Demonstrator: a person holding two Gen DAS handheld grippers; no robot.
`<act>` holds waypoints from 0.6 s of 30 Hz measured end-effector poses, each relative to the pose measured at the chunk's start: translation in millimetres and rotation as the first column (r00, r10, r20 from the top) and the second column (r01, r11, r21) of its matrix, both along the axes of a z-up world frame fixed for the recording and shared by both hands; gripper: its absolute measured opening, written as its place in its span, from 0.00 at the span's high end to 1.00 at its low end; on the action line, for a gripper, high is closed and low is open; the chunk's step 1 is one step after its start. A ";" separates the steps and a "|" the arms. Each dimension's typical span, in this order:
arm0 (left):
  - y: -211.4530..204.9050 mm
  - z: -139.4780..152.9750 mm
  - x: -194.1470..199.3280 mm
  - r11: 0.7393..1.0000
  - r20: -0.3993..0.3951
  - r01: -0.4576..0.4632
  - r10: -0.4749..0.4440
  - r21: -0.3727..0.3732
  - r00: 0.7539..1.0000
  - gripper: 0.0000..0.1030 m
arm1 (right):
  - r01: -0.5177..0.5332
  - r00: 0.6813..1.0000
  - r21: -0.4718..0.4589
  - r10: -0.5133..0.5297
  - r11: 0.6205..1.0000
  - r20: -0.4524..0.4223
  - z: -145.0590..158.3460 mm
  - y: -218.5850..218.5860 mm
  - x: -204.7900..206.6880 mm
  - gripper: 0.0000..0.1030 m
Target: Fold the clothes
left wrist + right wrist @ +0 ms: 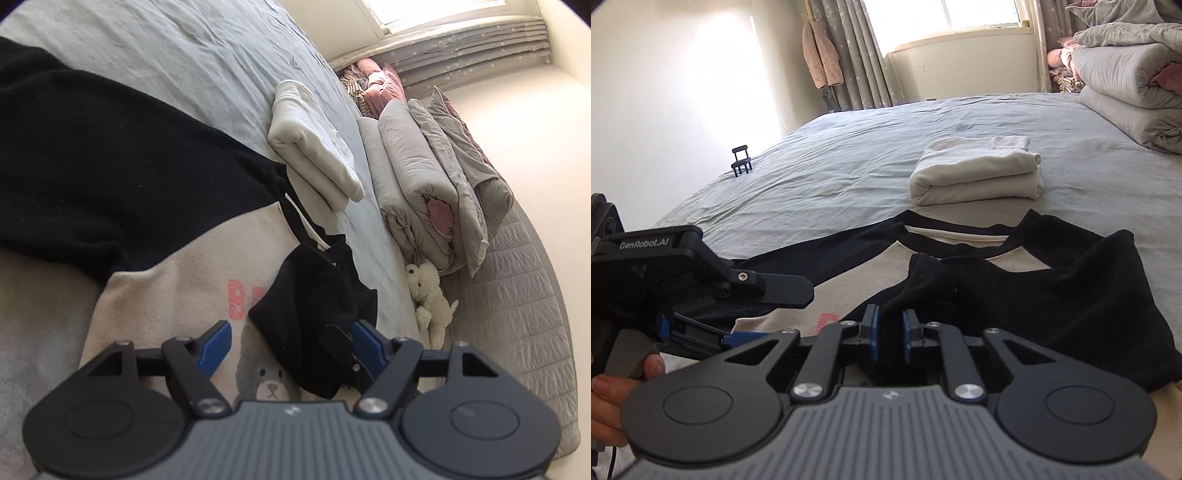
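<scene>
On the bed (pixel 849 155), a black-sleeved sweatshirt (pixel 1071 295) lies flat just ahead of both grippers. Left gripper (pixel 291 339) gapes wide, empty, over its folded sleeve (pixel 314 314). Right gripper (pixel 889 334) is nearly closed, gripping nothing.

We have two cameras, one on each gripper, and both sit low and very close over the sweater (pixel 177 295) spread on the bed (pixel 192 62). Our left wrist camera looks along the left gripper (pixel 291 343) and is tipped sideways, so the bed slants up and the folded white garment (pixel 314 144) lies beyond the sweater. Our right wrist camera looks along the right gripper (pixel 889 334), level across the bed toward the window (pixel 979 14). From there the left gripper shows left of the sweater. Both cameras see the sweater, the folded white garment, the rolled quilts (pixel 417 177) and the window.
</scene>
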State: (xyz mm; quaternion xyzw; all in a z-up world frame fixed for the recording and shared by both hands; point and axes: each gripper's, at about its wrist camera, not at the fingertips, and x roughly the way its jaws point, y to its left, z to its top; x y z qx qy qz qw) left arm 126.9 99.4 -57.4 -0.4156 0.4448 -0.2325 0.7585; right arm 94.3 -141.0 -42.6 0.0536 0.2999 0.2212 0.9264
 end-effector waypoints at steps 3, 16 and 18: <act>14.1 -8.3 -2.9 0.993 -0.045 -0.031 0.026 -0.111 0.999 0.28 | -0.087 0.995 -0.039 0.089 0.995 0.041 4.8 14.2 -11.9 0.87; 29.1 -10.4 -19.6 0.991 -0.066 -0.059 0.052 -0.118 0.996 0.30 | -0.267 0.954 -0.281 0.295 0.922 0.062 -2.2 59.9 -48.0 0.85; 27.4 -8.9 -19.3 0.993 -0.060 -0.053 0.047 -0.102 0.997 0.30 | -0.211 0.967 -0.270 0.241 0.940 0.082 1.8 54.0 -39.1 0.83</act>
